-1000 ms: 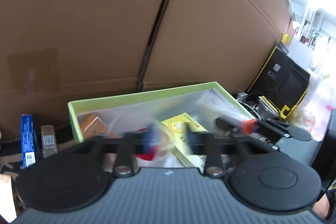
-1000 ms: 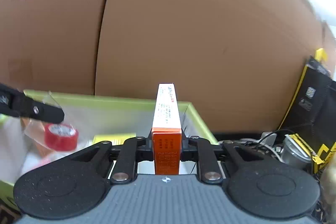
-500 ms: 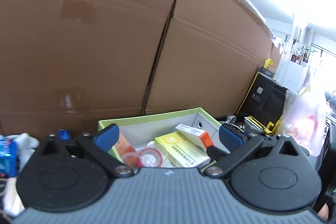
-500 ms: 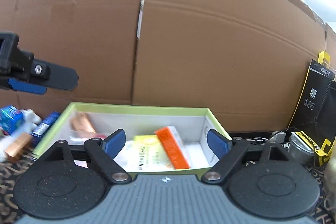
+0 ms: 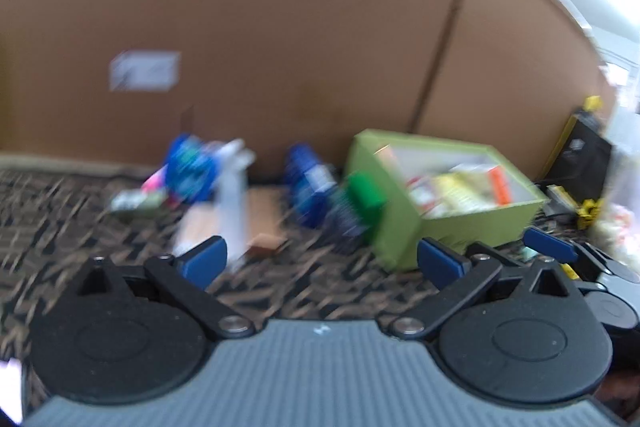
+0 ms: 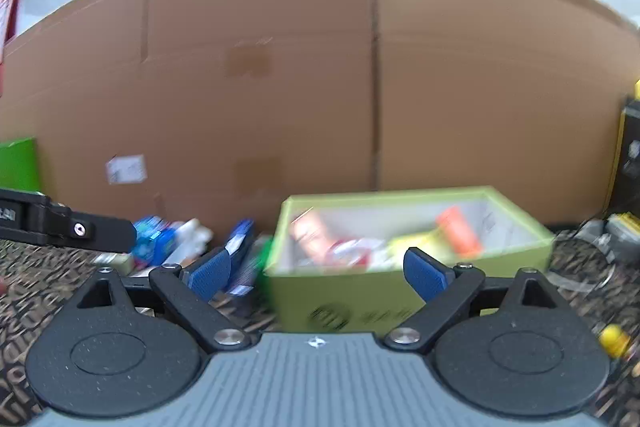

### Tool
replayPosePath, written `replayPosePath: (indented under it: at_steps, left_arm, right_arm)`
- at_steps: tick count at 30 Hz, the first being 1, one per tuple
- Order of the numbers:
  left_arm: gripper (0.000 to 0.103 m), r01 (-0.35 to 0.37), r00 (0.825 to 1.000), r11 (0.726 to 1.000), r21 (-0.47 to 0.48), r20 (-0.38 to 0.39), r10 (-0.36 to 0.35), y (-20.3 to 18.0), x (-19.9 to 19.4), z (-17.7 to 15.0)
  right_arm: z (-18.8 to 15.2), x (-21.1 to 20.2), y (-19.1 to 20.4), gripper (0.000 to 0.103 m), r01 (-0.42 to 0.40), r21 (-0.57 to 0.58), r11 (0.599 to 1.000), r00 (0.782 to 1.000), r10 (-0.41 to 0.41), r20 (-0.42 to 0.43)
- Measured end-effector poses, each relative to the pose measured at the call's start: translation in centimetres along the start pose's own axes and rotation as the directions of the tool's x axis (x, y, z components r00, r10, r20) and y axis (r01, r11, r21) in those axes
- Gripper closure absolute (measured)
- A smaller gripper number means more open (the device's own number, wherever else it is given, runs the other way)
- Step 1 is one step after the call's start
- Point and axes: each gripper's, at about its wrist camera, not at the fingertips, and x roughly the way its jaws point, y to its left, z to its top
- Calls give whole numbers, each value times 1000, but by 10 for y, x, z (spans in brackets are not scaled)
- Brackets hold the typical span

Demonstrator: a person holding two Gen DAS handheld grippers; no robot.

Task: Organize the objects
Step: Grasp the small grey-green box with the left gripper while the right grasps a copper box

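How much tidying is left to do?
Some is done: an orange box and a yellow box lie in the green box. Both the left gripper and right gripper are open and empty. Blue packets still wait on the carpet.

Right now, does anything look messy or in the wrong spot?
Yes. A jumble of small boxes and bottles lies loose on the patterned cloth, left of the green box, not inside it like the orange packet. Blur hides the details.

In the right wrist view, the open box (image 6: 408,301) sits lower right before the cardboard wall (image 6: 320,87), loose packets (image 6: 168,239) left of it.
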Motion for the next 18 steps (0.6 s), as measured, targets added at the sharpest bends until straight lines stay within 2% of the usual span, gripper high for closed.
replayPosePath:
  at_steps: [4,6,11,18]
  left_arm:
    - [0,-118,992,991,-62,-43,115,39,-1,-15]
    - [0,-153,987,985,-85,-51,149,56,-3,-18]
    - [0,-181,983,977,-114,-30,179,82,-13,-12]
    - [0,-208,978,971,-119,-19,207,100,-2,1]
  right_arm:
    - [-23,8,29,7,-80,31,996,993,83,-88]
    - [-32,12,46,7,-113,33,993,984,116,-132]
    - [-38,40,83,10,-160,-7,987,968,156,-195]
    - [-19,107,122,29,-184,0,983,963,180,-202]
